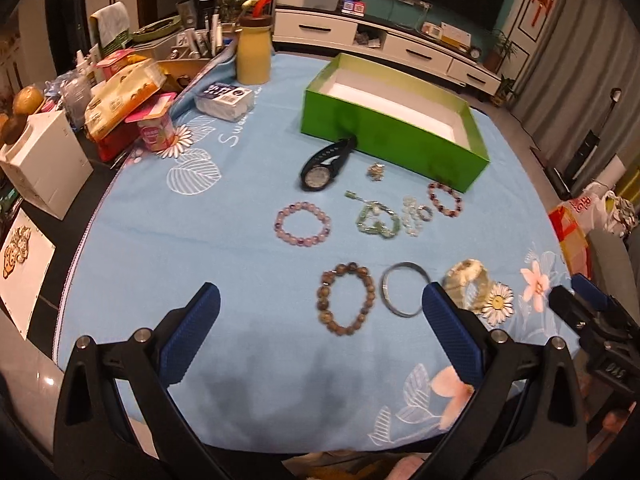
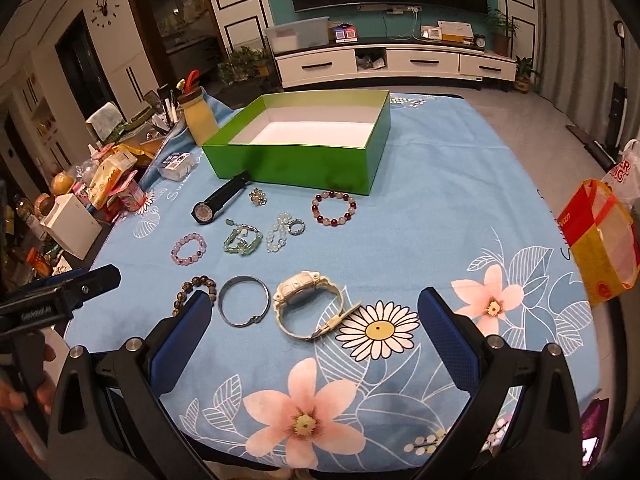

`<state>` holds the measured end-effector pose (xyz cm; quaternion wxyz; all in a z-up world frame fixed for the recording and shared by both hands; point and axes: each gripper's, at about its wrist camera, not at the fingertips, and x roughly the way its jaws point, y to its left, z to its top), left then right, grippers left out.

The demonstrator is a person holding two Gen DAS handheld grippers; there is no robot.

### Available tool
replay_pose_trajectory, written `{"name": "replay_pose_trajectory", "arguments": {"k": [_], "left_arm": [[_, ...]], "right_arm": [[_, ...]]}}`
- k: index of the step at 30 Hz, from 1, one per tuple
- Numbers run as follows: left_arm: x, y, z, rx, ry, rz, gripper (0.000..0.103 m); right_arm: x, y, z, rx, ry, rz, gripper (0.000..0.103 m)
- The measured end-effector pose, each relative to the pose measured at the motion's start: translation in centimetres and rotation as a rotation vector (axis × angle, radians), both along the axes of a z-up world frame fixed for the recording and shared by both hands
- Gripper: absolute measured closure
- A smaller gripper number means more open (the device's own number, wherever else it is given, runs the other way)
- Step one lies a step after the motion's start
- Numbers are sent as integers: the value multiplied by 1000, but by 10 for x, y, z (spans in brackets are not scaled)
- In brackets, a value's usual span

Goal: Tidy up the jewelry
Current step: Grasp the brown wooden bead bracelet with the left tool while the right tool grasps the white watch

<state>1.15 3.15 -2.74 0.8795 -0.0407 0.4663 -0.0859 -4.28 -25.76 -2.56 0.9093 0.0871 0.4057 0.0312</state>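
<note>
Both claws, left (image 1: 320, 336) and right (image 2: 314, 334), were wide open, empty. White watch (image 2: 308, 304), frame centre: light, stiff; I'd pinch its strap.

The green box (image 2: 304, 162) stands open and empty near the far edge of the blue floral tablecloth (image 2: 440, 208); its interior is white.

The black watch (image 2: 218, 200) lies flat, its strap end touching the box's near wall. Just beside it lies a small silver charm (image 2: 257, 197).

Middle row, left to right:
- pale purple bead bracelet (image 2: 188, 249)
- green stone bracelet (image 2: 241, 241), bunched
- clear bead bracelet (image 2: 279, 232) touching a small ring (image 2: 296, 227)
- red-and-white bead bracelet (image 2: 334, 209), nearest the box

Near row, left to right:
- brown bead bracelet (image 1: 347, 298)
- silver bangle (image 2: 243, 301), flat
- white watch (image 2: 310, 305), on its side, buckle undone
</note>
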Motion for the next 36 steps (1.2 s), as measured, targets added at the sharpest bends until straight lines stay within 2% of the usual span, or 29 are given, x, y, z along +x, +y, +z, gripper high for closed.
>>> {"name": "replay_pose_trajectory", "arguments": {"k": [6, 13, 15, 21, 23, 24, 26, 32, 36], "left_arm": [[3, 8, -26, 24, 11, 17, 2], [1, -1, -49, 69, -10, -25, 2], [2, -3, -53, 74, -27, -21, 2], [6, -8, -61, 74, -68, -32, 4], [8, -12, -65, 80, -66, -46, 13], [10, -14, -69, 77, -57, -59, 16], [14, -16, -74, 78, -45, -66, 30], [22, -21, -89, 55, -13, -103, 65], [24, -22, -93, 32, -15, -137, 69]], "right_arm": [[-4, -4, -25, 43, 26, 53, 1], [-7, 11, -48, 8, 16, 128, 1], [-7, 18, -54, -8, 5, 158, 4], [3, 35, -68, -27, -2, 217, 28], [7, 39, -72, -39, 6, 236, 38], [9, 42, -75, -48, 6, 242, 40], [12, 45, -77, -65, -1, 250, 48], [21, 52, -84, -117, 6, 267, 61], [27, 54, -87, -133, 10, 268, 65]]}}
